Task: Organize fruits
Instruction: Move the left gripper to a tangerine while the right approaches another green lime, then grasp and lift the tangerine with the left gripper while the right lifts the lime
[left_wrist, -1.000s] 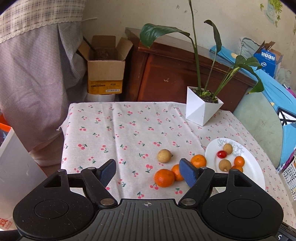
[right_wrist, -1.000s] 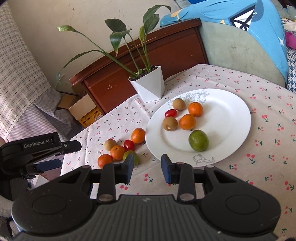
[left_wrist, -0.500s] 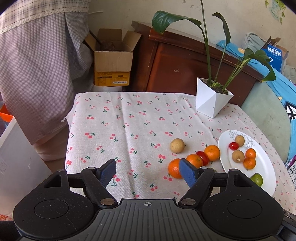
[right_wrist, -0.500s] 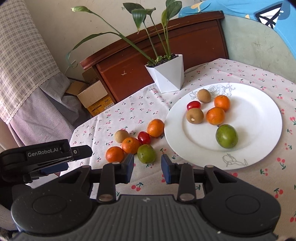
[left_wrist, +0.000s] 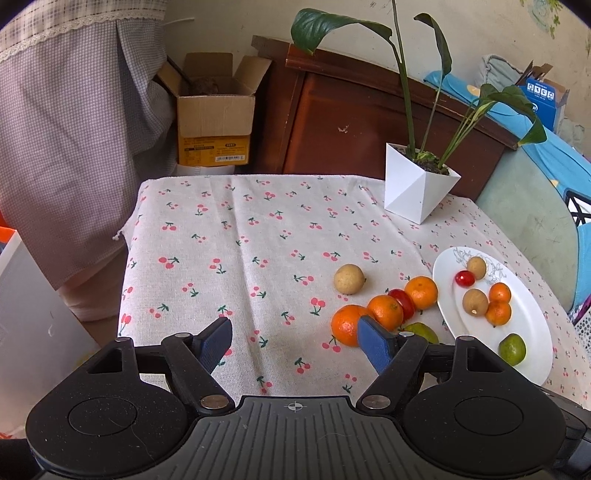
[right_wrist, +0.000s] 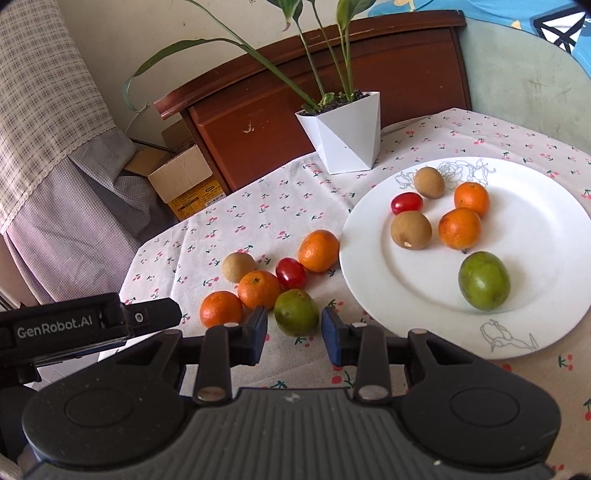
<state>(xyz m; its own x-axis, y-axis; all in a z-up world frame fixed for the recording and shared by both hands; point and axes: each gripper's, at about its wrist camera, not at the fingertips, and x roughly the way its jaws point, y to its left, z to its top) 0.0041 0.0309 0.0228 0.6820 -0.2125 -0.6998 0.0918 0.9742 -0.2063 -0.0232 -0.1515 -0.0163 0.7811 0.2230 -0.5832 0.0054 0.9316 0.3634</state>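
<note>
the right gripper (right_wrist: 293, 334) hung open just short of a round green fruit (right_wrist: 296, 312) with a yellow-brown patch, lying on the cherry-print cloth (left_wrist: 236, 236) beside the white plate (right_wrist: 554, 229), while the left gripper (left_wrist: 294, 341) gaped open near the oranges (left_wrist: 347, 325).
</note>
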